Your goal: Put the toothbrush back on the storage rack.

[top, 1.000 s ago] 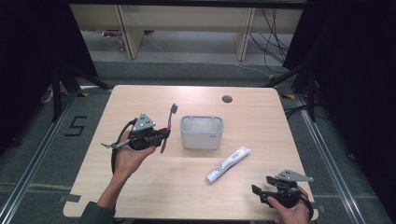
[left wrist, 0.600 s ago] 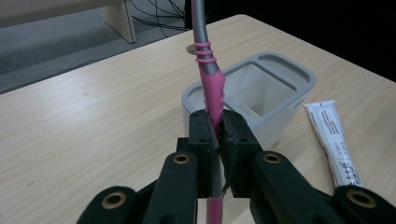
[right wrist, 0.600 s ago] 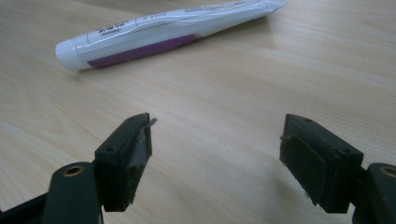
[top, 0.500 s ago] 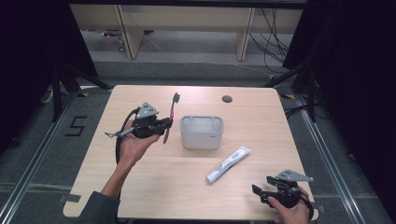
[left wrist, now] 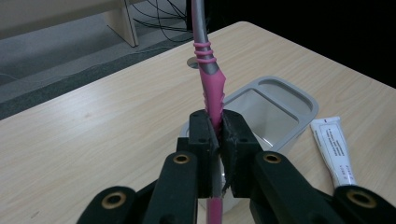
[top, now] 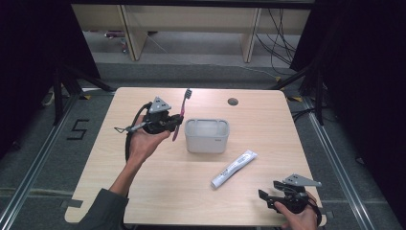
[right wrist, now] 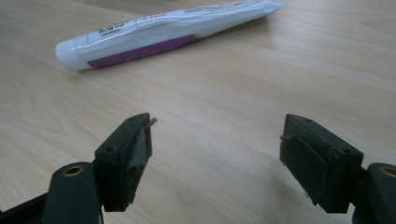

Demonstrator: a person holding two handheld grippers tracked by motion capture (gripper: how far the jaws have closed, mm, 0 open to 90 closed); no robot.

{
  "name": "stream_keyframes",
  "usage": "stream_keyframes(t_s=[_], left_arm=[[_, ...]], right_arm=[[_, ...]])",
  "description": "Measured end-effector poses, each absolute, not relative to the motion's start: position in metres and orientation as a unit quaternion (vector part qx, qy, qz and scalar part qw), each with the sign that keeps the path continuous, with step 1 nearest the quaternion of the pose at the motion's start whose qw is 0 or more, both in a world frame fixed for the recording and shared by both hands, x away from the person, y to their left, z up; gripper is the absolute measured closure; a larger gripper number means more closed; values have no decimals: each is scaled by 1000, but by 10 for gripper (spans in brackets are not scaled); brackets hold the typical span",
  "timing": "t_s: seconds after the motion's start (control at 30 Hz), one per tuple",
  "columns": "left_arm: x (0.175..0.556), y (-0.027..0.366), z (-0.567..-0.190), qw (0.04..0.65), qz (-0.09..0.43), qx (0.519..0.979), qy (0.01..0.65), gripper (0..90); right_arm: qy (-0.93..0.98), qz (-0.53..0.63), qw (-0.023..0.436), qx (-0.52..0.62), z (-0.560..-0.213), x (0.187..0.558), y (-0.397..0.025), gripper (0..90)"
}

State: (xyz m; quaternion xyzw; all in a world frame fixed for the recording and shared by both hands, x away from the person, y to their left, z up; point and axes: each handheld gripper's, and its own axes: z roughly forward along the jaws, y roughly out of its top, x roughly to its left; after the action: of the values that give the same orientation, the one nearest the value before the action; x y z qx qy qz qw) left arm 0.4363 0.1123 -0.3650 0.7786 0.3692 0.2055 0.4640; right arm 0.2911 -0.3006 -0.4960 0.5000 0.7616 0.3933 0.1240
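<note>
Because the left gripper point(left wrist: 218, 135) clamps the pink toothbrush point(left wrist: 210, 84) low on its handle, the brush stands nearly upright, bristles up, just beside the grey holder point(top: 207, 135), likely so its lower end can drop into a compartment. The right gripper point(right wrist: 215, 156) rests spread wide on the desk point(top: 268, 120), near the toothpaste tube point(right wrist: 159, 32), touching nothing.

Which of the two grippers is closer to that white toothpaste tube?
Right. The right gripper sits open just beside the toothpaste tube; the left gripper is beyond the grey container, clamping a toothbrush.
</note>
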Motion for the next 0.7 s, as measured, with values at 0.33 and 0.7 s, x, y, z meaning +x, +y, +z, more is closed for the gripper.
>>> stream_keyframes(t_s=[0.33, 0.7], left_arm=[[445, 101, -361, 467, 208, 775, 371, 828], [456, 93, -361, 463, 214, 771, 382, 828]], right_arm=[[770, 389, 138, 487, -496, 292, -303, 256], [770, 392, 136, 485, -496, 293, -303, 257]])
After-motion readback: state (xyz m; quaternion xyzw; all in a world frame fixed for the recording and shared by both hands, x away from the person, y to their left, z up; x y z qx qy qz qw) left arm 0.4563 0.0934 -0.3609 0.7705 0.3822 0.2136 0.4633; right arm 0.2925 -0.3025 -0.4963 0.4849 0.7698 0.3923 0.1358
